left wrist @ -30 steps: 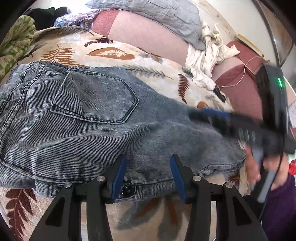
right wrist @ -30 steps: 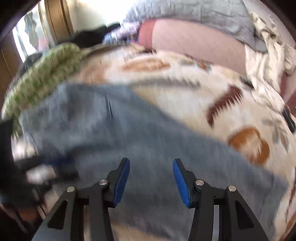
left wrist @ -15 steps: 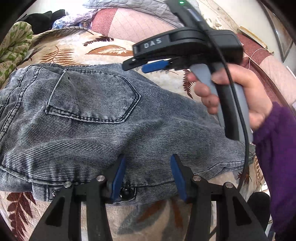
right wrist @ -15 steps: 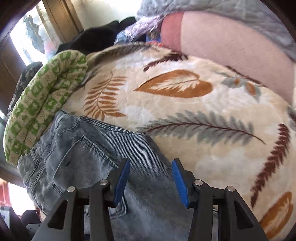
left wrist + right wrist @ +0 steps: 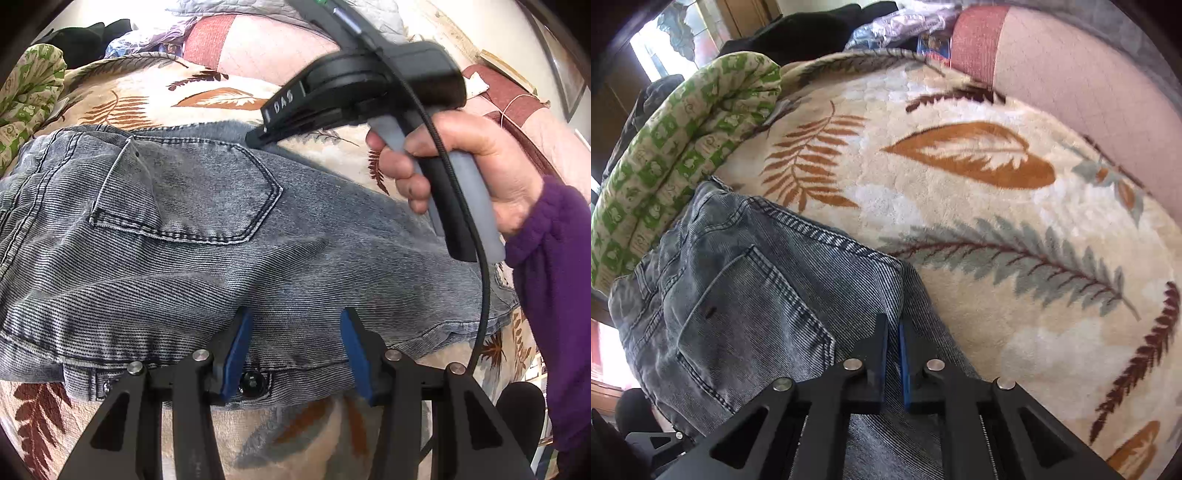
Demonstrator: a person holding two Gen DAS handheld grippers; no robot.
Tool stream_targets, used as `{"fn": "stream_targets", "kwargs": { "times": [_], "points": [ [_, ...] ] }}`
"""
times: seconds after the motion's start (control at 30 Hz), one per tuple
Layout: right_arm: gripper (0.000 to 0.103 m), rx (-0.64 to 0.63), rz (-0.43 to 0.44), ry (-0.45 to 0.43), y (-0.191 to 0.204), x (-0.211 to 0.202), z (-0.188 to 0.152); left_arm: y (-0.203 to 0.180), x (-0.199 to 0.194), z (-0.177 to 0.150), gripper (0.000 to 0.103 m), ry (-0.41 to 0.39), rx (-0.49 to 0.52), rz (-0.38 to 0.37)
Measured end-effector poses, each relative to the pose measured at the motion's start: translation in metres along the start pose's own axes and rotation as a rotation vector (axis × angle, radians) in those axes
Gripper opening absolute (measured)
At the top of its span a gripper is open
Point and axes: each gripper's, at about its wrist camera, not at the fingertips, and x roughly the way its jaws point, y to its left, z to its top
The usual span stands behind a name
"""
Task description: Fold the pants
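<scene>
jeans [image 5: 229,236] lie flat across leaf-print blanket [image 5: 155,92], back pocket [image 5: 195,192] facing up. left gripper [image 5: 295,347] low in frame, blue pads [image 5: 236,350] spread apart w/ denim between them, over the waistband near a dark button [image 5: 250,382]. right gripper [image 5: 258,134] comes in from upper right, tip at far edge of jeans by the pocket corner; can't tell its jaw state. hand [image 5: 465,166] in purple sleeve [image 5: 554,295] holds its grey handle. green-print cloth [image 5: 26,88] at far left.
</scene>
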Motion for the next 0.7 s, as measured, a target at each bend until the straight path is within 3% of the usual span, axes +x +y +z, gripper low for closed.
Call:
{"fn": "stream_targets", "kwargs": {
  "times": [0.17,0.37,0.53,0.63,0.7],
  "points": [
    [0.002,0.055,-0.06,-0.078,-0.006,-0.011,0.012,-0.002,0.0,-0.001,0.05,-0.005,-0.003,0.004],
    [0.002,0.102,-0.084,-0.058,-0.015,0.007,0.014,-0.003,-0.002,-0.005,0.05,-0.008,0.004,0.006],
    [0.004,0.143,-0.034,-0.049,-0.022,0.017,0.006,-0.01,-0.001,-0.01,0.05,-0.007,0.034,0.026],
    [0.007,0.2,0.02,-0.103,-0.03,-0.003,0.001,-0.013,0.0,-0.01,0.053,-0.007,0.04,0.023],
    [0.007,0.211,0.003,-0.155,-0.035,-0.028,-0.009,-0.012,-0.003,-0.01,0.053,-0.008,0.047,0.027]
  ]
}}
